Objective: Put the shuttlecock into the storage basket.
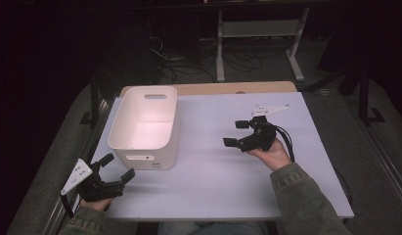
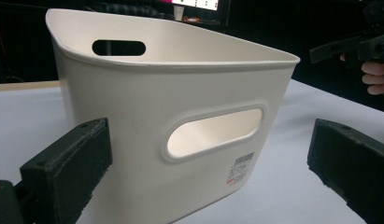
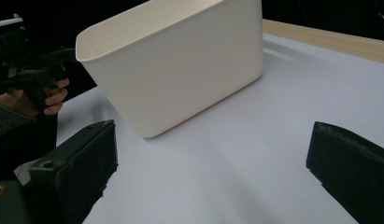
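White bin (image 1: 145,125) is the thing here: it sits on the left half of the table (image 1: 223,181), upright, nothing in it as far as I can see. Largest first: the tabletop is pale, matte and flat, with a wood strip along the far edge. The bin is smooth glossy plastic, rounded corners, walls flaring toward the rim, an oval handle slot (image 2: 214,132) in each short end and a small barcode sticker (image 2: 240,169) low on the near end. The left gripper (image 1: 116,169) hovers just beside that near end, jaws spread wide, holding nothing. The right gripper (image 1: 237,133) is well apart on the right, also wide open and empty. My guess for a good grab: go for the rim or the slot edge, since those slick slanted walls look slippery. Square the pads up before closing.
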Demonstrator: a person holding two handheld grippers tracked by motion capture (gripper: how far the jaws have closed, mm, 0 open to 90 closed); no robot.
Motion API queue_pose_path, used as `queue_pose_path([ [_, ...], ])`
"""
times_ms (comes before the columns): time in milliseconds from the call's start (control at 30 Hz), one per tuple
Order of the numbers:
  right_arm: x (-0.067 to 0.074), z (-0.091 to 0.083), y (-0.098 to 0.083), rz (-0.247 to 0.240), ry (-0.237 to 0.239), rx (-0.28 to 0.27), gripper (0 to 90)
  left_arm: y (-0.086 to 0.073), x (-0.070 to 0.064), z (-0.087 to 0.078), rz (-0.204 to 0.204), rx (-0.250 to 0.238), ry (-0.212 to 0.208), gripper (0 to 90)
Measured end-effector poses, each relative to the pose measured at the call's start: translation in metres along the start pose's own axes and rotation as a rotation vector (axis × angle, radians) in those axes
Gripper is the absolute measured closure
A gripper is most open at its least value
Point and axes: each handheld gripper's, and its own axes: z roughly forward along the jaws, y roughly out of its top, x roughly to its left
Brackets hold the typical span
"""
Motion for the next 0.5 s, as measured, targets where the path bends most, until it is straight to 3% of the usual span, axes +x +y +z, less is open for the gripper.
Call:
queue_pose_path([
  [500,-0.001,-0.017,-0.022,0.027,-0.015,-0.035,1.1,0.000,0.000,0.000,-0.002,0.003,0.001,0.0],
])
